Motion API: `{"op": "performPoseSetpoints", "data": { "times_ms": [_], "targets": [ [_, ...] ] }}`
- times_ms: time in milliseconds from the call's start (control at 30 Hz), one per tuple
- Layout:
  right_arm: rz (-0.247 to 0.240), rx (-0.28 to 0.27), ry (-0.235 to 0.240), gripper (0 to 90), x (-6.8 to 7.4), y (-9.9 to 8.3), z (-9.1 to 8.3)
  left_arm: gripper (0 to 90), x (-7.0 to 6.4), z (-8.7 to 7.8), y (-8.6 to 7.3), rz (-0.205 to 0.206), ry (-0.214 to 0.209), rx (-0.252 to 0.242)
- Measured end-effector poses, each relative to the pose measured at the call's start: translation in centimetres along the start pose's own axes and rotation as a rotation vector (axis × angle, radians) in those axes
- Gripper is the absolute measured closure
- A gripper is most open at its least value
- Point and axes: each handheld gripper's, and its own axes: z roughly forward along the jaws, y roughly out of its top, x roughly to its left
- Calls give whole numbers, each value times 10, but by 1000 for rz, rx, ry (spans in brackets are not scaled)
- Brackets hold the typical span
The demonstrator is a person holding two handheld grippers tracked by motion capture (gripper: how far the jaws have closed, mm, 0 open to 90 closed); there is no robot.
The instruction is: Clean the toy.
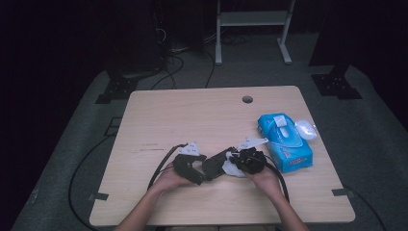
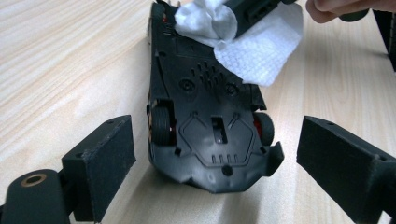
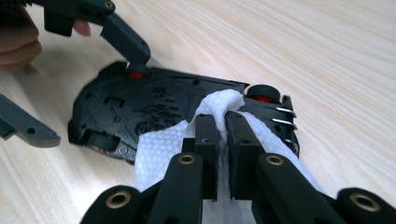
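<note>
While the right gripper [image 3: 222, 122] is pinching a white wipe [image 3: 163, 144] between nearly closed jaws, I am pressing that wipe onto the underside of a black toy car [image 2: 205, 126] lying upside down on the wooden table [image 1: 192, 115]. My left gripper [image 2: 215, 161] is standing with jaws wide, straddling one end of the car, near its red-hubbed wheels. A blue wipes pack [image 1: 285, 142] is lying just right of my right hand [image 1: 264, 178].

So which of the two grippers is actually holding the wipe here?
The right gripper: its jaws are shut on the white wipe, pressing it on the upturned black toy car. The left gripper is open, its jaws either side of the car.
</note>
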Motion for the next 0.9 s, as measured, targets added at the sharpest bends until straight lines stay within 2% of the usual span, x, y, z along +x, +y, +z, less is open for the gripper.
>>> {"op": "performPoseSetpoints", "data": {
  "times_ms": [167, 333, 400, 533, 667, 733, 800, 900],
  "targets": [
    [0, -3, 12, 838, 3, -3, -3, 101, 0, 2, 0, 10, 17, 9],
    [-4, 4, 23, 838, 5, -3, -3, 101, 2, 7, 0, 23, 52, 27],
    [2, 3, 30, 838, 7, -1, -1, 100, 1, 9, -1, 30, 64, 42],
    [-21, 5, 62, 838, 15, 7, 6, 103, 1, 12, -2, 47, 90, 61],
    [-55, 19, 97, 837, 28, 15, 18, 155, -1, 13, -1, 93, 130, 88],
    [-62, 23, 106, 837, 31, 17, 21, 194, 0, 11, -2, 102, 137, 96],
    [-74, 21, 105, 837, 32, 18, 22, 212, 1, 11, -2, 100, 128, 90],
    [-58, 17, 77, 837, 24, 16, 17, 214, 0, 11, -2, 104, 130, 85]
  ]
}}
